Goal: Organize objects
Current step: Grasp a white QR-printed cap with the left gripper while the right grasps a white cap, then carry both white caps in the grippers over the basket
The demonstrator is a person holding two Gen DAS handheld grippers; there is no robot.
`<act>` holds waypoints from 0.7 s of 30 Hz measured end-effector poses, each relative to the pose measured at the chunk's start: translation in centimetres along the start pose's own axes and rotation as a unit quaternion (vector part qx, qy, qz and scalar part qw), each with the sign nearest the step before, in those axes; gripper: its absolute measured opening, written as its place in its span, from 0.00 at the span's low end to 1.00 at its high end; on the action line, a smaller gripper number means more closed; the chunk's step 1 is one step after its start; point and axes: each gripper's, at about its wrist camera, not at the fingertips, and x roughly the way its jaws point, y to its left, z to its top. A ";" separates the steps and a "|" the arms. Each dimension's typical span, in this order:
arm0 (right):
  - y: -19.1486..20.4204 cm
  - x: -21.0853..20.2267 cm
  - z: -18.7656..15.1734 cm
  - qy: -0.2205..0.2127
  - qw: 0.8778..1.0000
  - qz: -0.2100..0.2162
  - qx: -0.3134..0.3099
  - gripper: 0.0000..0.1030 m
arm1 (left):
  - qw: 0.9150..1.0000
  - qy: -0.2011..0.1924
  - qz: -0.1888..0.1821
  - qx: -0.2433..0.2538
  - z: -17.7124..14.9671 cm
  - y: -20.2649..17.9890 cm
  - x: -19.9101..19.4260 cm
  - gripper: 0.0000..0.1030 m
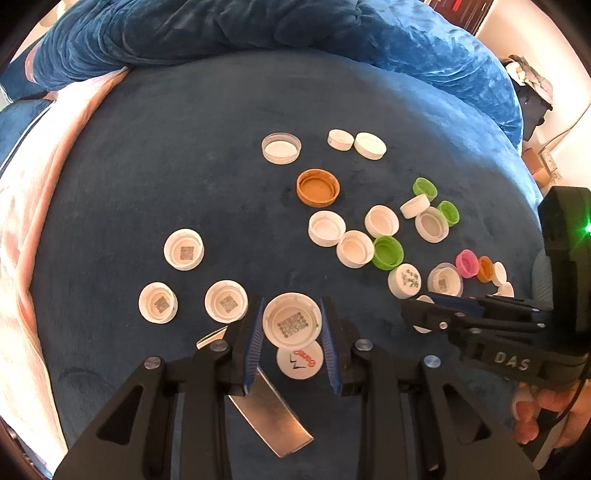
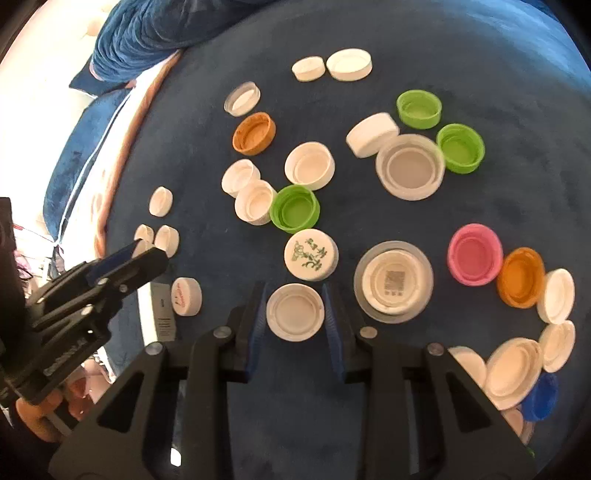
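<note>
Many plastic bottle caps lie on a dark blue velvet surface [image 1: 177, 155]. My left gripper [image 1: 291, 321] is shut on a white cap with a QR code inside [image 1: 291, 320], held above a white cap with red lettering [image 1: 300, 362]. Three white QR caps [image 1: 184, 249] lie grouped to its left. My right gripper [image 2: 294, 312] is shut on a plain white cap [image 2: 294, 312]. Ahead of it lie a white cap with green print [image 2: 311, 254], a QR cap in a clear ring [image 2: 393, 282], green caps [image 2: 294, 208], a pink cap [image 2: 474, 254] and orange caps [image 2: 521, 277].
A metal strip [image 1: 269, 413] lies under my left gripper. Rumpled blue bedding [image 1: 258, 26] lies at the back, a pink blanket [image 1: 33, 192] at the left. A small white box [image 2: 162, 310] lies beside the red-lettered cap [image 2: 186, 296]. More white caps and a blue cap [image 2: 541, 397] sit far right.
</note>
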 end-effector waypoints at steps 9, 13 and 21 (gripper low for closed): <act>0.3 -4.2 -1.0 -0.033 0.999 0.003 0.005 0.30 | 0.999 -0.015 -0.010 0.026 0.5 -3.3 -2.2 0.29; -0.4 -6.7 -1.9 -0.050 0.999 -0.005 0.009 0.30 | 0.999 -0.020 -0.011 0.037 0.7 -5.2 -3.2 0.29; -3.0 -12.0 -3.6 -0.090 0.995 -0.016 0.032 0.30 | 0.996 -0.036 -0.030 0.070 1.4 -10.2 -5.3 0.29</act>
